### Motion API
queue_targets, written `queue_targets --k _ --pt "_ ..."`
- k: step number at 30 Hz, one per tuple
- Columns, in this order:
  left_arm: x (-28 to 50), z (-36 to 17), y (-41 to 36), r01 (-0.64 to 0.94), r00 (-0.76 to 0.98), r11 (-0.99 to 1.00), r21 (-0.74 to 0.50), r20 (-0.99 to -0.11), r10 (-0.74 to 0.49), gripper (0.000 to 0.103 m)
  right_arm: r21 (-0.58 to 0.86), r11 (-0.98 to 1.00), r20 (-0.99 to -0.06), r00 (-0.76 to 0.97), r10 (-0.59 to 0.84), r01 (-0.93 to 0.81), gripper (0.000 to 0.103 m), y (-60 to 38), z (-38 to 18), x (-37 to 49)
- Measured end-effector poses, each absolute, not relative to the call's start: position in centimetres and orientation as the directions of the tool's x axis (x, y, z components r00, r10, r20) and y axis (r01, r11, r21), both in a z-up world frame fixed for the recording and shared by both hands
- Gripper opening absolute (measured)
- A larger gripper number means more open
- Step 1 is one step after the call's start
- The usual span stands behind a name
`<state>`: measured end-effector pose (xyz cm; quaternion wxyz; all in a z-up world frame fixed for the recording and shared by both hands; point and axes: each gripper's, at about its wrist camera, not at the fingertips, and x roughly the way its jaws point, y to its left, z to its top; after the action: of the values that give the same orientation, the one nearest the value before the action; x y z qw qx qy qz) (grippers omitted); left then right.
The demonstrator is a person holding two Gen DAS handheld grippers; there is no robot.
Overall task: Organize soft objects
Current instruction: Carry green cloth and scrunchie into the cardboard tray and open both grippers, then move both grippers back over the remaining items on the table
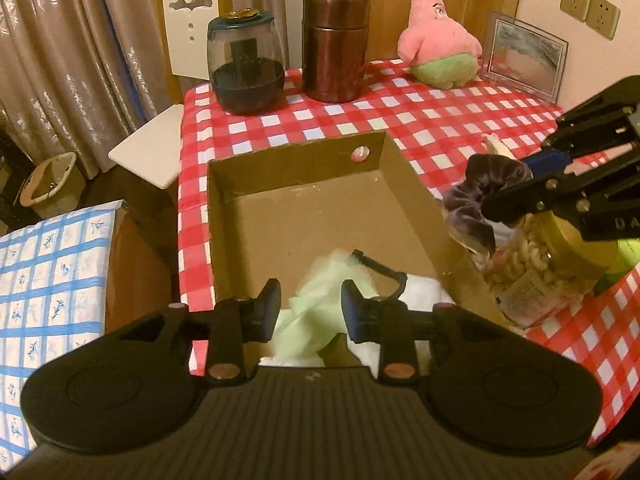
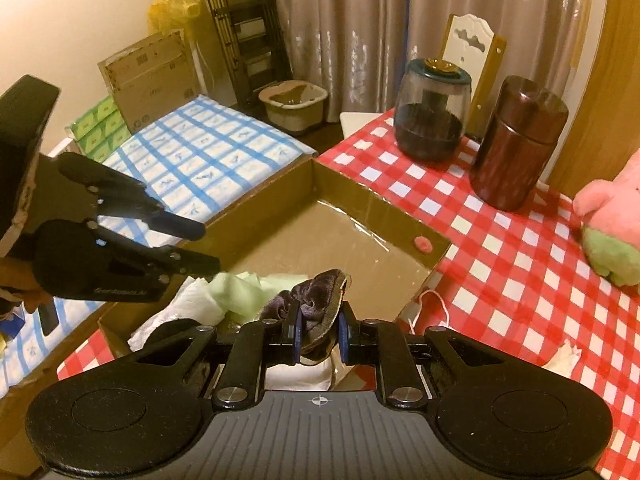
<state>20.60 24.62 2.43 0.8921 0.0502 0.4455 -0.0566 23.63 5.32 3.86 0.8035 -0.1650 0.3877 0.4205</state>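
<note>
An open cardboard box (image 1: 416, 216) (image 2: 360, 192) sits on the red checked table. Inside its near end lie a pale green cloth (image 1: 320, 292) (image 2: 248, 288), a white cloth (image 1: 420, 292) (image 2: 192, 304) and a black strap (image 1: 380, 270). My left gripper (image 1: 310, 308) (image 2: 206, 250) is open and empty, just above the green cloth. My right gripper (image 2: 318, 332) (image 1: 500, 200) is shut on a dark purple velvet scrunchie (image 2: 316, 304) (image 1: 480, 196), held at the box's right wall. A pink and green starfish plush (image 1: 440, 36) (image 2: 612, 220) sits at the table's far side.
A dark glass jar (image 1: 248, 64) (image 2: 432, 112) and a brown canister (image 1: 334, 44) (image 2: 516, 144) stand behind the box. A photo frame (image 1: 524, 56) is at the back right. A jar of nuts (image 1: 536, 264) lies right of the box. A blue checked surface (image 1: 52, 280) is at left.
</note>
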Motion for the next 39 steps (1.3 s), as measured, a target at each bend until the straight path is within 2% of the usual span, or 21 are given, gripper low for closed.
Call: queue_targets --k 6,9,10,12,13,14,18,26,29,31,36,39 --pt "19.1 2.8 24.8 0.12 0.636 0.992 0.046 -0.77 -0.041 0.037 0.078 0.595 -0.761 0.338 0.554 -0.8 0.017 5.8 3.3 23.9" --pt "18.4 3.1 24.9 0.109 0.655 0.992 0.059 -0.755 -0.027 0.044 0.101 0.593 -0.757 0.325 0.567 -0.799 0.018 6.2 3.1 24.0" --pt "18.1 3.2 24.9 0.104 0.664 0.993 0.063 -0.747 -0.022 0.046 0.112 0.591 -0.755 0.318 0.574 -0.799 0.021 6.3 3.1 24.0" --pt "17.7 3.3 25.0 0.097 0.674 0.993 0.067 -0.738 -0.016 0.047 0.143 0.586 -0.746 0.302 0.594 -0.798 0.037 6.3 2.9 24.2" --pt "17.5 3.4 25.0 0.094 0.679 0.993 0.071 -0.734 -0.012 0.049 0.152 0.591 -0.738 0.306 0.601 -0.792 0.051 6.3 3.0 24.3" --pt "17.4 3.5 25.1 0.094 0.682 0.993 0.074 -0.731 -0.01 0.049 0.164 0.594 -0.727 0.31 0.612 -0.787 0.057 6.1 3.2 24.3" --pt "16.9 3.7 25.0 0.089 0.692 0.994 0.071 -0.722 -0.01 0.055 0.159 0.586 -0.696 0.331 0.637 -0.794 0.058 5.3 4.5 23.8" --pt "15.6 4.8 23.2 0.119 0.737 0.991 0.057 -0.674 -0.049 0.055 0.123 0.618 -0.618 0.428 0.66 -0.776 0.058 -1.6 9.3 22.4" --pt "14.8 5.6 22.1 0.136 0.756 0.989 0.051 -0.65 -0.071 0.057 0.097 0.667 -0.594 0.495 0.634 -0.739 0.058 -5.8 10.9 21.6" --pt "14.4 6.1 21.4 0.145 0.762 0.989 0.04 -0.642 -0.086 0.066 0.092 0.703 -0.584 0.534 0.612 -0.705 0.058 -8.8 11.7 21.1" --pt "13.2 7.5 19.7 0.127 0.77 0.991 -0.039 -0.627 -0.123 0.067 0.077 0.795 -0.571 0.627 0.529 -0.601 0.058 -15.4 12.2 18.9" --pt "12.2 8.2 18.3 0.124 0.786 0.991 -0.044 -0.606 -0.125 0.069 0.081 0.827 -0.569 0.655 0.497 -0.557 0.058 -18.5 11.8 17.2"
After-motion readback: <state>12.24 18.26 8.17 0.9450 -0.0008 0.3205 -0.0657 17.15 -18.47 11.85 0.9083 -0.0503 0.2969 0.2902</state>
